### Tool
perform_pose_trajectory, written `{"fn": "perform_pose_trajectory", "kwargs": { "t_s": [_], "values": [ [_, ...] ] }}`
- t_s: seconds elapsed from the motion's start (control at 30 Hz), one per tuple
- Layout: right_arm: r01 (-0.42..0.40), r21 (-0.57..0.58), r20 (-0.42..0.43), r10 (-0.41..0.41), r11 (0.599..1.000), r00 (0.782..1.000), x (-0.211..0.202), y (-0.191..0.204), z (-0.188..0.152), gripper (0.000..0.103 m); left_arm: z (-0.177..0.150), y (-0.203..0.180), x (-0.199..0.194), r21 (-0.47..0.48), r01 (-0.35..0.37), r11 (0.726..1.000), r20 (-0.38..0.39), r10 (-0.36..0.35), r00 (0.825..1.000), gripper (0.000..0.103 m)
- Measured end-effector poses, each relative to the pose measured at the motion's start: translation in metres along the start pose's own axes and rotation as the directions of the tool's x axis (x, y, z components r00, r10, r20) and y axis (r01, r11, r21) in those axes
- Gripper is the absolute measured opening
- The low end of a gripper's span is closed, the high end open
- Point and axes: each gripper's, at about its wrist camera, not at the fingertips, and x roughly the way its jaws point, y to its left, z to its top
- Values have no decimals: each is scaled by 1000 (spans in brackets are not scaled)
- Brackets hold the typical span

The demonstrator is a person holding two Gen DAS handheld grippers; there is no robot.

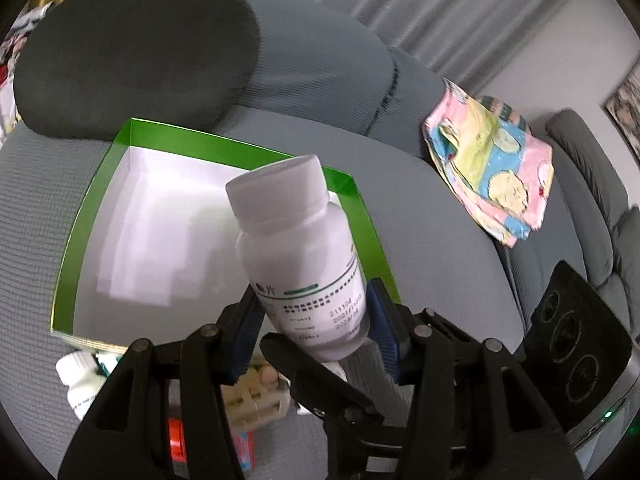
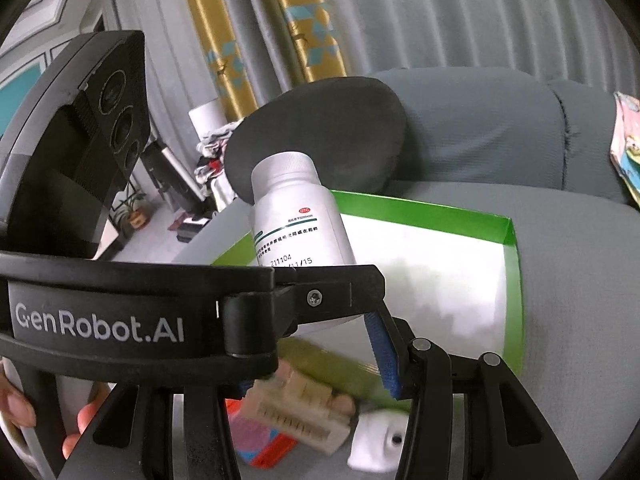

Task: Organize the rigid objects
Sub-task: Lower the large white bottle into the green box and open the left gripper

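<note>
Bottle: white pill bottle (image 1: 298, 252) sits clamped low on its body between my left gripper (image 1: 316, 320) blue pads (image 1: 382, 316), cap tilted up and away from me, held in the air over the near right part of the box.
Left gripper: jaws narrowed onto the bottle, one pad on each side of the label (the grip looks firm, though the base pokes out below the pads).
Right gripper: my right gripper (image 2: 308, 368) hovers just beside the left one; I see one blue pad (image 2: 384, 356) clearly, the other is hidden behind the left tool's body, so I cannot tell how wide it stands. It holds nothing that I can see.
Box: green-walled box (image 1: 90, 216) with a white floor lies open on the grey sofa seat (image 1: 436, 240), apparently holding nothing so far.
Waiting pile: near my grippers lie a second small white bottle (image 1: 78, 380), a beige comb-like block (image 2: 304, 412), a red and pink item (image 2: 264, 444) and a white plastic piece (image 2: 380, 440).
Step in hand: I judge this to be the carry of the first object to the box.
Next move: lower the bottle inside the walls, let the base meet the floor, then spread the jaws (it may roll if it goes down tilted).
</note>
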Motion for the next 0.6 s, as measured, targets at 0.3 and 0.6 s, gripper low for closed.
{"fn": "perform_pose_trajectory", "kwargs": {
  "t_s": [0.3,0.6],
  "values": [
    [78,60,-38,-76,995,996,19,-24,3,79,14,21,8,-86,-70,994,23,72,997,96],
    [196,3,-7,-196,981,981,-16,-13,-12,79,-3,26,-19,-26,-206,978,60,207,977,100]
  ]
}}
